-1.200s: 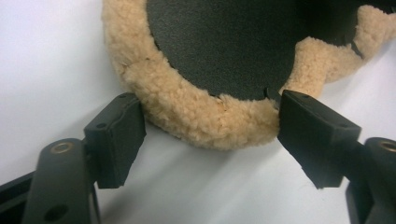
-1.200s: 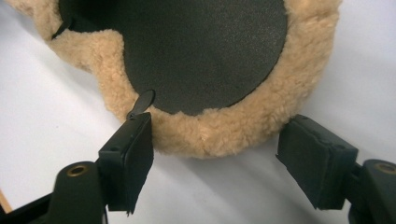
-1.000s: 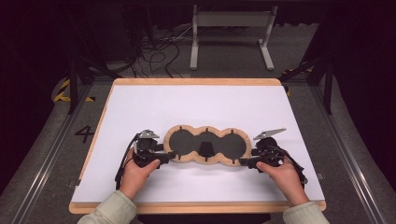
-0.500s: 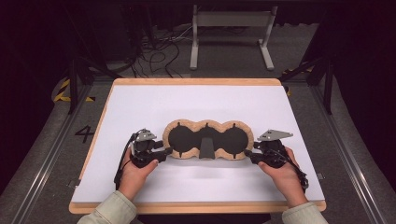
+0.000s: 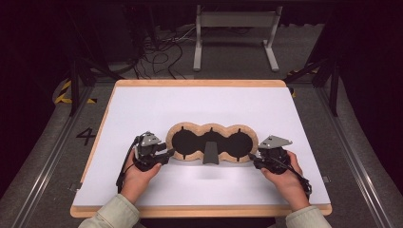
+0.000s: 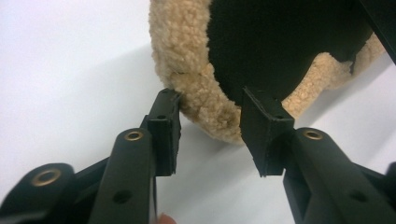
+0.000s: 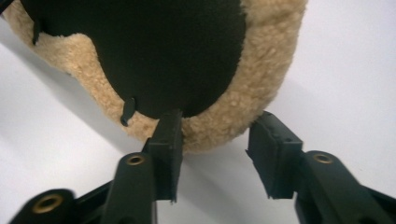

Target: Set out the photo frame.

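Fleece-edged pad (image 5: 211, 142) flat mid-table (image 5: 199, 102) (black face up). Left gripper (image 5: 164, 156) and right gripper (image 5: 256, 160) at its ends, jaws just closing around the fuzzy rim, not yet clamped

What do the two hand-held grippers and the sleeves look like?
Both the left hand-held gripper and the right hand-held gripper are black, each topped by a grey three-cornered plate and trailing a black cable. The jaws have brass-coloured rivets and flat black pads. The sleeves are pale beige.
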Available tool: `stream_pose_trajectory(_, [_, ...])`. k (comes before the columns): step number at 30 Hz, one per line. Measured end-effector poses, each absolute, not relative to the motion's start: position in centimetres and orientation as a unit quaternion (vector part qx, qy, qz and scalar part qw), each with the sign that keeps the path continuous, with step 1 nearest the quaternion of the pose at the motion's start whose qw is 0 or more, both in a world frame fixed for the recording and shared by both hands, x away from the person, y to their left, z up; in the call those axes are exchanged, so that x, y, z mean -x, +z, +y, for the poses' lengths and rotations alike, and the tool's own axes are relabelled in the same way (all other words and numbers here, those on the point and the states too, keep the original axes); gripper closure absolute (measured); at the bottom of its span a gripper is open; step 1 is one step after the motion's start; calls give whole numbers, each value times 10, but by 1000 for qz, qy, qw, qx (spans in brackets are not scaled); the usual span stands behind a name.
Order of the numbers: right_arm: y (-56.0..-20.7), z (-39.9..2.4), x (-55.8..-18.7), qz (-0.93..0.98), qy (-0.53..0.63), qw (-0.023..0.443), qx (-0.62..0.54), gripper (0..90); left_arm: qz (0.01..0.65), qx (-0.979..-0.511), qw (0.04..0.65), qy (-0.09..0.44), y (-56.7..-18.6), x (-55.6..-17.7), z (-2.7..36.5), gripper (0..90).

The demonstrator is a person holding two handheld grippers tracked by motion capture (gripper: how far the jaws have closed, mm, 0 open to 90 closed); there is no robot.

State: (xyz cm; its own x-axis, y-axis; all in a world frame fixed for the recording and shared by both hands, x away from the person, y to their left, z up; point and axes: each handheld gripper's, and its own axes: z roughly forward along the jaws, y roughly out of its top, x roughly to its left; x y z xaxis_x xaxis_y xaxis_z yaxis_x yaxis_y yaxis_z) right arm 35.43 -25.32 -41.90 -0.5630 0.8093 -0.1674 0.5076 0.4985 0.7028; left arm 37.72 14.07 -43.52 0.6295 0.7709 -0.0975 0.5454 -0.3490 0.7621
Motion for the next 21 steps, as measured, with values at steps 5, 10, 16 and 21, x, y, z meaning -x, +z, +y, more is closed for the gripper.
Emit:
stream_pose_trajectory(5, [-422,-255,-351,834,303,246,-390,598,404,-813,393,145,-437,-375,141,639])
stream_pose_trajectory(10, [-421,-256,-345,836,303,250,-383,615,393,-821,385,152,-436,-370,141,653])
stream_pose_trajectory(16, [-420,-255,-336,837,305,254,-376,618,381,-829,377,157,-434,-361,142,652])
stream_pose_trajectory(21, [-419,-256,-329,840,303,255,-370,617,373,-835,374,150,-432,-357,143,650])
